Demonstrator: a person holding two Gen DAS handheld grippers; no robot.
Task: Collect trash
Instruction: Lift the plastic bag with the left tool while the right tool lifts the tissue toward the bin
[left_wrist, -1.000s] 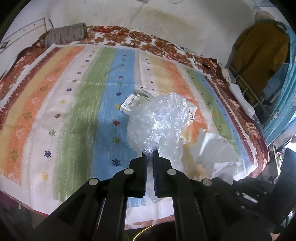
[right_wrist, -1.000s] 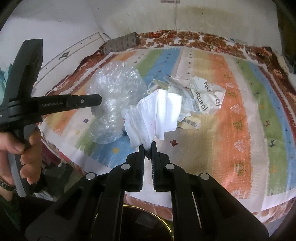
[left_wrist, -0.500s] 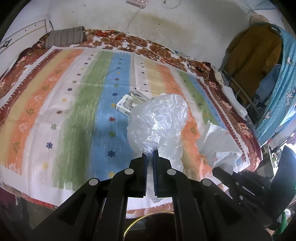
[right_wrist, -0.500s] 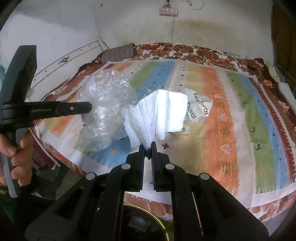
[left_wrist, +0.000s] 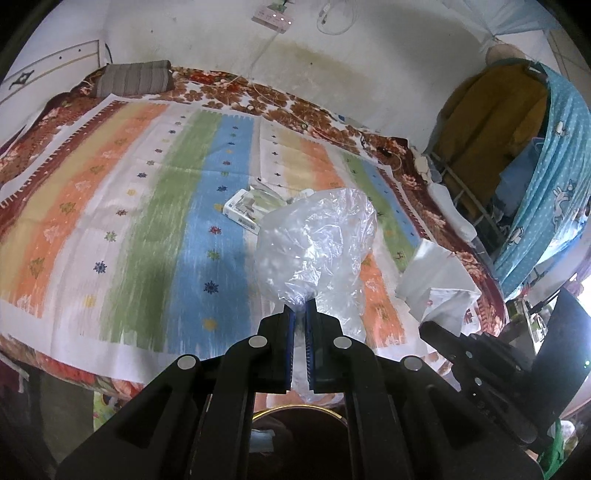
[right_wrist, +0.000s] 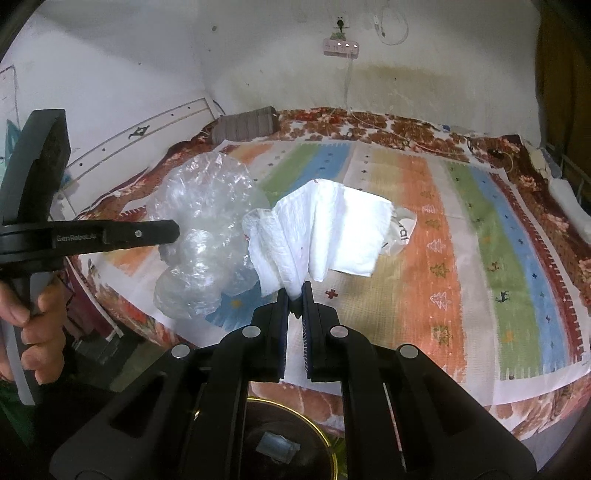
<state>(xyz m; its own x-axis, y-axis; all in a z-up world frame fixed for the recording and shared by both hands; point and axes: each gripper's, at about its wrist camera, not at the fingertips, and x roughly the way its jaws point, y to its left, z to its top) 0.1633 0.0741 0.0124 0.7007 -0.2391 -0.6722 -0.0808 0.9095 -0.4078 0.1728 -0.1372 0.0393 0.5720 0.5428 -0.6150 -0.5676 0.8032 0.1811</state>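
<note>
The left gripper (left_wrist: 300, 306) has its jaws pinching a thin neck of a clear plastic bag (left_wrist: 314, 251), which billows above them over the near edge of the bed (left_wrist: 110, 206). The right gripper (right_wrist: 294, 295) has its jaws pressed on one corner of a crumpled white paper (right_wrist: 325, 232), held just beside the bag.

Both holds look slight: slick film could slide out of the left jaws, and the paper, caught by a corner only, could tear or drop short of the bin (right_wrist: 321, 439) whose gold rim shows below the grippers. The two loads hang close and could snag each other.

The left view alone shows a small box (left_wrist: 242, 210) on the blue stripe, trash not yet collected. The right view alone shows a printed wrapper (right_wrist: 402, 229) behind the paper, the person's hand (right_wrist: 35, 325) on the left gripper's handle, and something lying in the bin.
</note>
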